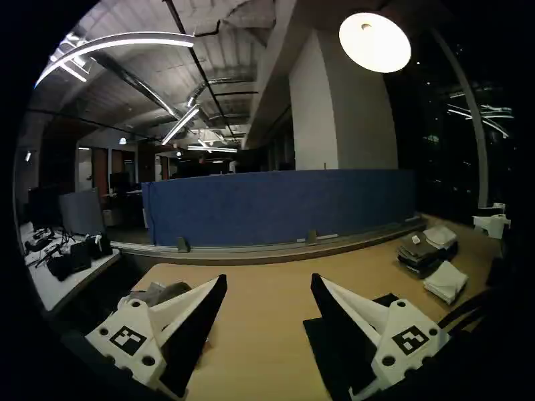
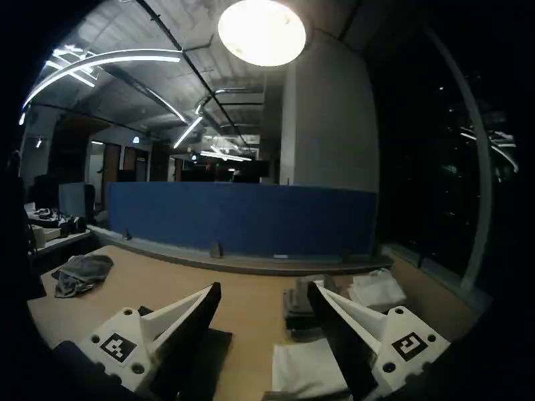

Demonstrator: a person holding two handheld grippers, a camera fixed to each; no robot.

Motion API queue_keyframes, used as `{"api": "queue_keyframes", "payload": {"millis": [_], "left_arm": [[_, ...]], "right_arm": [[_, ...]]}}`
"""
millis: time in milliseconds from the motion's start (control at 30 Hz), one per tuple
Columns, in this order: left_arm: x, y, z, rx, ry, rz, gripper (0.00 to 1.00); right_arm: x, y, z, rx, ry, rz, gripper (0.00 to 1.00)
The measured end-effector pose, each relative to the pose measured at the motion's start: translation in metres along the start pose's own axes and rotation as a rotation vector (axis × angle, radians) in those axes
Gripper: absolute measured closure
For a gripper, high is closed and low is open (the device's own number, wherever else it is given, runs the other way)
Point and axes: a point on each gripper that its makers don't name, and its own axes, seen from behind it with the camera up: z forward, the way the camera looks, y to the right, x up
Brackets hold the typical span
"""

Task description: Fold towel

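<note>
"Two grippers, then. What were they holding?"

"Nothing. The left gripper (image 1: 267, 284) had its fingers spread wide over the wooden table (image 1: 267, 327), with bare tabletop between them. The right gripper (image 2: 264, 291) was just as slack and empty."

"And the towel?"

"In the right gripper view, a crumpled grey towel (image 2: 81, 273) lay at the table's far left edge, well apart from that gripper. In the left gripper view it showed just behind one finger."

"Anything else on the table?"

"Folded white towels (image 1: 447, 281) lay beside a dark stack (image 1: 424, 252) off to the right, near the blue partition (image 1: 281, 204)."
</note>
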Motion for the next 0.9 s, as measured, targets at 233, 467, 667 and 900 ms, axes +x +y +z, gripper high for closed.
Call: {"api": "queue_keyframes", "payload": {"millis": [233,467,667,900], "left_arm": [[-0.021,0.031,-0.008,-0.145,-0.083,0.071,0.07],[-0.047,0.063,-0.017,-0.305,-0.191,0.090,0.07],[-0.062,0.075,-0.019,-0.353,-0.244,0.076,0.07],[-0.076,0.082,-0.018,-0.367,-0.277,0.078,0.07]], "right_arm": [[-0.029,-0.041,-0.001,0.096,-0.089,-0.022,0.00],[-0.053,-0.073,-0.008,0.226,-0.212,-0.072,0.00],[-0.062,-0.084,-0.012,0.270,-0.249,-0.101,0.00],[-0.070,-0.092,-0.013,0.288,-0.272,-0.094,0.00]]}}
